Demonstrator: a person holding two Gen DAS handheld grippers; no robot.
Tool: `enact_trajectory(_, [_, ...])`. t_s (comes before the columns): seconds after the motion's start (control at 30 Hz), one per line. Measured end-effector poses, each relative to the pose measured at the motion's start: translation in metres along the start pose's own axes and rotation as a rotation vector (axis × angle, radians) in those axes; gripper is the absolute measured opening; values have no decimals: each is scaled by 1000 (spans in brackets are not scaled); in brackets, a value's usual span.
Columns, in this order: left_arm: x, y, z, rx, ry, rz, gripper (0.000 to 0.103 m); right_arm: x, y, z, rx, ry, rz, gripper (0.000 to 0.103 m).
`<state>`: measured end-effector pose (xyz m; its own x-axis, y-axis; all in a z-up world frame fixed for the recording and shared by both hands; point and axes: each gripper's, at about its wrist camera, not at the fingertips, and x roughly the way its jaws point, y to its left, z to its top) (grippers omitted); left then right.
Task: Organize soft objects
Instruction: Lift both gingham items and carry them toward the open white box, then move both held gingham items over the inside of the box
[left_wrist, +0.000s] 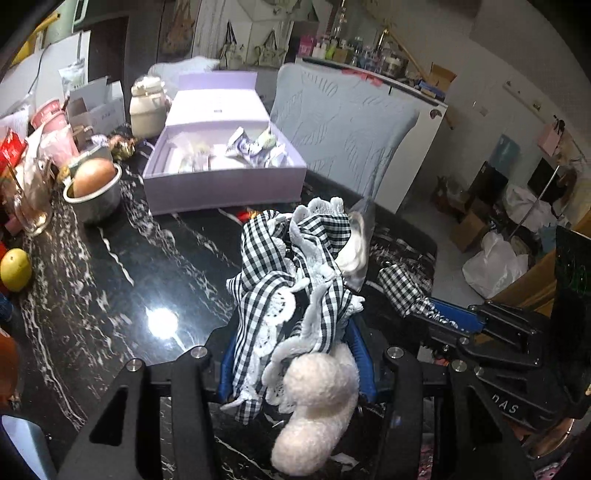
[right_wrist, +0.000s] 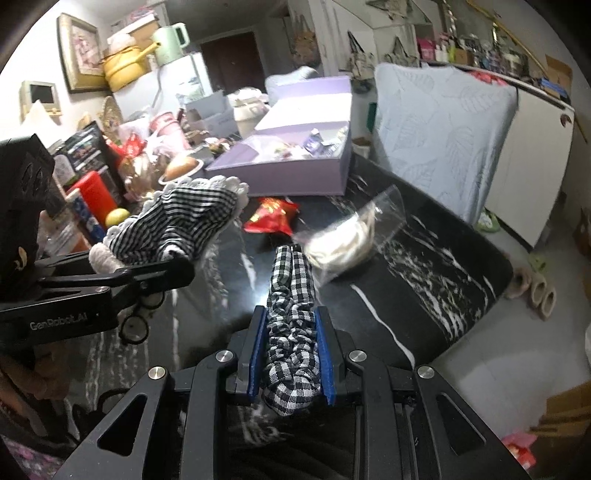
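My left gripper is shut on a bundle of black-and-white checked cloth with white lace trim and a fluffy white pompom; the bundle is held above the black marble table. The bundle also shows in the right wrist view, with the left gripper under it. My right gripper is shut on a narrow checked cloth strip; the strip shows in the left wrist view beside the right gripper. An open lilac box stands behind.
A clear bag with a white item and a red snack packet lie on the table. A steel bowl with a bun, a jar, a lemon and clutter stand at the left. A pale blue cushion leans behind the table.
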<state>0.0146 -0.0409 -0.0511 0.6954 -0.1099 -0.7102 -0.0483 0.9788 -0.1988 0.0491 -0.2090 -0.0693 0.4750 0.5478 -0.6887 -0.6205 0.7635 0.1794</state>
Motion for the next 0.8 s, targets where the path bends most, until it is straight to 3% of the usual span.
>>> enact_trajectory(0.43, [-49, -11, 38, 49, -197, 17, 50, -30, 24, 44, -101, -116, 47, 25])
enact_trajectory(0.8, [-54, -14, 94, 88, -306, 24, 50, -37, 15, 102, -120, -213, 21, 25])
